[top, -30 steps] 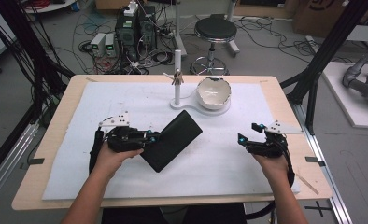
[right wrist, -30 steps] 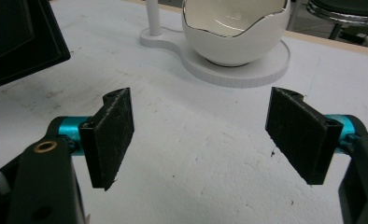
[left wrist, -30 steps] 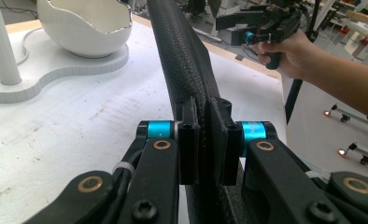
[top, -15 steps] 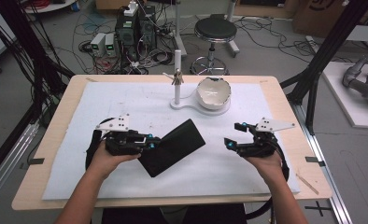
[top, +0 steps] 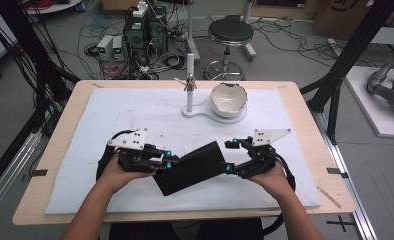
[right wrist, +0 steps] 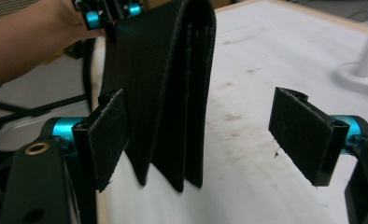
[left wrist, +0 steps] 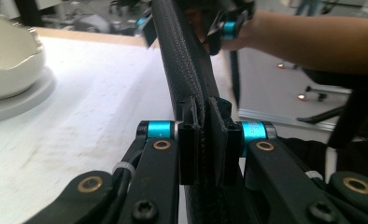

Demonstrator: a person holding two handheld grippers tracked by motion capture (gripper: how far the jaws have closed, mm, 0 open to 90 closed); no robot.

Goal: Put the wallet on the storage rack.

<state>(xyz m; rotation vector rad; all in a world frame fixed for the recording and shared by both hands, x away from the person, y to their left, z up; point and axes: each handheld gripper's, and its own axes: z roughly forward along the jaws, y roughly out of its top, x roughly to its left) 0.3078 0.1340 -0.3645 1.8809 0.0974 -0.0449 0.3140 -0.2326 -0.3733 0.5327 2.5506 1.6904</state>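
Clearly the black wallet [top: 192, 168], lifted off the table [top: 305, 117], hangs clenched by its near end in the left gripper [left wrist: 203, 140]. Its far end sits between the right gripper [right wrist: 198, 135]'s spread pads, nearer one pad [right wrist: 108, 135]; closing off-centre could twist it loose.

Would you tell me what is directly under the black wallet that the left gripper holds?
Under the black wallet lies the white mat, bare where it shows beside the wallet. The left gripper holds it raised on edge; the strip of mat beneath its lower corner is covered in the high view.
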